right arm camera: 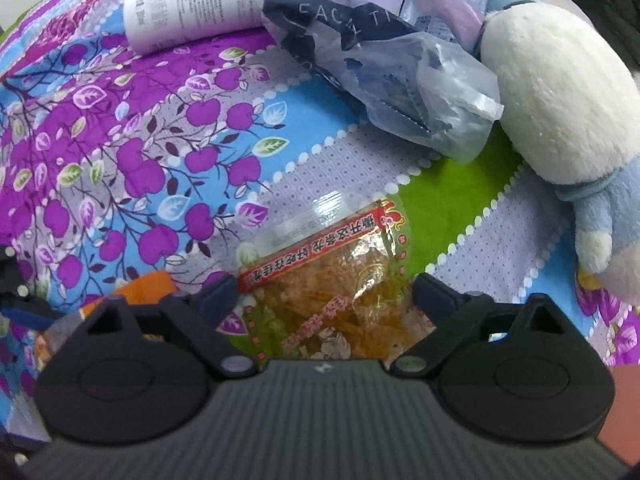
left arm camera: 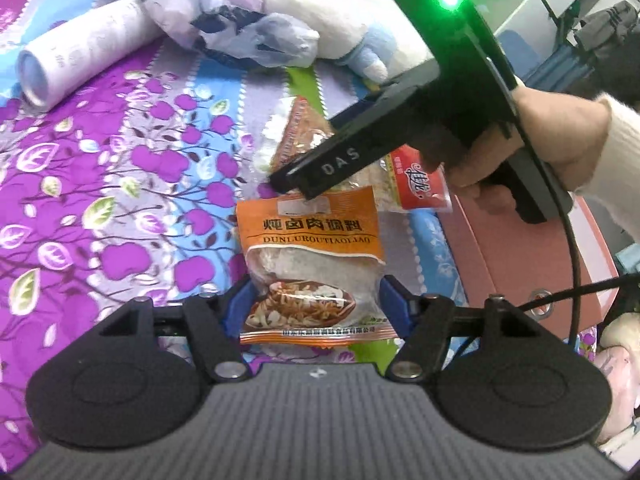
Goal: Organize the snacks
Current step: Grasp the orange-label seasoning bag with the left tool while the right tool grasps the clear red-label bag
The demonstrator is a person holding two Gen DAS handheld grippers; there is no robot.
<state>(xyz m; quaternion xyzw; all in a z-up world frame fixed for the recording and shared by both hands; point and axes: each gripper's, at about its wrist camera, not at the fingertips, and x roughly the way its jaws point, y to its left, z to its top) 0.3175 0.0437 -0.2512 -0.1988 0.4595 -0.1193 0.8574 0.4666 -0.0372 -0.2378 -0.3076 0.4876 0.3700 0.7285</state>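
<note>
Snack packets lie on the flowered bedsheet (left arm camera: 120, 168). At lower centre of my left view, the orange seasoning packet (left arm camera: 310, 264) sits between my left gripper's (left arm camera: 316, 300) blue fingers (left arm camera: 394, 304), which press its sides. In my right view, my right gripper (right arm camera: 324, 294) hangs spread apart over the clear snack bag (right arm camera: 332, 280), pads not touching. A plush toy (right arm camera: 560, 104) lies at upper right.
</note>
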